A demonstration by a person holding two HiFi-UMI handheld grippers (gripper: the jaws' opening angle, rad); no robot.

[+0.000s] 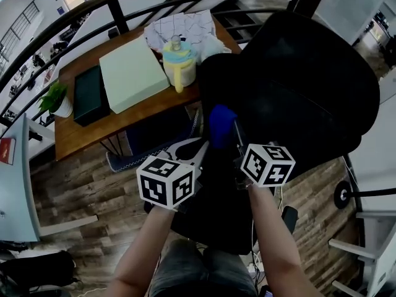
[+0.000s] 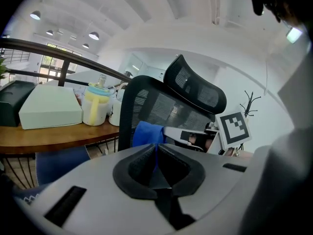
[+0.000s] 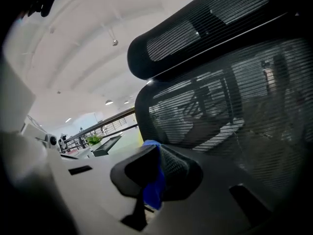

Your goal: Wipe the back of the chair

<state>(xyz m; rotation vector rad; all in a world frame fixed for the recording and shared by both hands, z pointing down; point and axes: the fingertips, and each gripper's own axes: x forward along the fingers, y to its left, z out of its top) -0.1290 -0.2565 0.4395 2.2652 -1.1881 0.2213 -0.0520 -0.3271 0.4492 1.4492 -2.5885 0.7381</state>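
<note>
Two grippers: both were found meeting at one blue cloth [image 1: 221, 125], close in front of the chair.
Desk [image 1: 80, 138]: it was seen at the far left, behind the chair, loaded with a pale green box [image 1: 130, 73] and a yellow jug [image 1: 179, 64]; none of it was involved in the task.
Left gripper [image 1: 197, 148]: its jaws were pressed together, and a thin blue strip of the cloth appeared to be pinched between them.
Cloth: it was held bunched between the two grippers, just beside the dark mesh; whether it was touching the mesh could not be told.
Right gripper [image 3: 154, 155]: its jaws were clamped on a fold of the cloth, which hung down between the pads.
Chair back [image 1: 297, 85]: the black mesh panel was seen upright to the right, with the headrest [image 3: 195, 38] above it, both filling the right gripper view.
Step in hand: the cloth was judged to be gripped and readied at the chair back, with wiping only about to start or barely under way.
Next move: the bunched cloth would need to be pressed flat against the mesh and drawn across it in strokes, with a firm grip kept so that it was not dragged out of the jaws.
</note>
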